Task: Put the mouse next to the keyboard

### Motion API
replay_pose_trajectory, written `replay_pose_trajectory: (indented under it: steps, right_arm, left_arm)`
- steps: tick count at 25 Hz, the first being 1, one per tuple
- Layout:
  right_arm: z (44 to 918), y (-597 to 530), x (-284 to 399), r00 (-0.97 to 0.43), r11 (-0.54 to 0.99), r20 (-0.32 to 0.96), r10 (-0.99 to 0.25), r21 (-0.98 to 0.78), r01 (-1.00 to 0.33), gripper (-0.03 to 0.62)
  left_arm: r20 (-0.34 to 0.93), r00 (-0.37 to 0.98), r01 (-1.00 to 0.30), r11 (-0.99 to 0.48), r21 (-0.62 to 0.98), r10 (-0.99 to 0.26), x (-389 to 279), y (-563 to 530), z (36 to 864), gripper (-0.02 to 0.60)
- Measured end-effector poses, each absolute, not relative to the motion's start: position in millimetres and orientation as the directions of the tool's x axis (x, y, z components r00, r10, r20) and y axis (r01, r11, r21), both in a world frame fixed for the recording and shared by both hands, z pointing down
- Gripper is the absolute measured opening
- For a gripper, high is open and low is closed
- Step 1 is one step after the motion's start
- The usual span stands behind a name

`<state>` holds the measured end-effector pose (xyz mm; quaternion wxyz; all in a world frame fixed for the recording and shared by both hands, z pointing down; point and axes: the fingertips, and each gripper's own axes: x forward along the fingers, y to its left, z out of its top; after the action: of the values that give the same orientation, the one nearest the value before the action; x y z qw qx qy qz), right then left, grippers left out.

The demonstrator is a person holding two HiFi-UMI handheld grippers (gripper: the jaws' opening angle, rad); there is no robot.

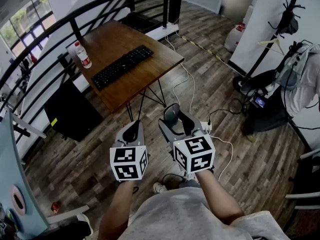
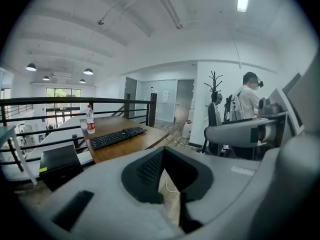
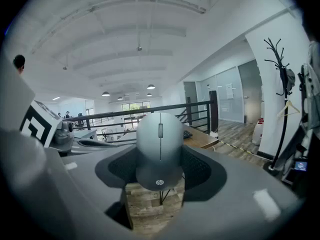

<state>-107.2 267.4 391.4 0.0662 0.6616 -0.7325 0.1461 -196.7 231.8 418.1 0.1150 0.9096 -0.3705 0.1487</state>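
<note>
right claw (image 3: 160,170) clamped on mouse (image 3: 159,146), sides pinched for carrying | left claw (image 2: 167,180) together, empty, idle | keyboard (image 1: 122,66) well ahead of both, on surface (image 1: 114,38)

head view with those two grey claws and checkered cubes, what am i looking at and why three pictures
No robot here: a person holds a two-jaw gripper in each hand; the marker cube on each is part of it. The head view comes from a camera on the person's head, looking down. The other two come from cameras riding on each gripper, looking along its jaws. The right gripper is clamped on a grey mouse. The left gripper is shut and empty. Ahead stands a wooden table with a black keyboard and a water bottle on it.
</note>
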Motion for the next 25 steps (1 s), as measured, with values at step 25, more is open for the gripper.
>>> replay_pose_trajectory:
  steps: [25]
  right_arm:
    - [411.9,205.3,-56.2,-0.113,0.066,0.3,-0.947,-0.16,-0.985,0.29]
  left_arm:
    - [0.37,0.713,-0.673,-0.729,0.123,-0.595,-140.3,166.8,436.0,-0.006]
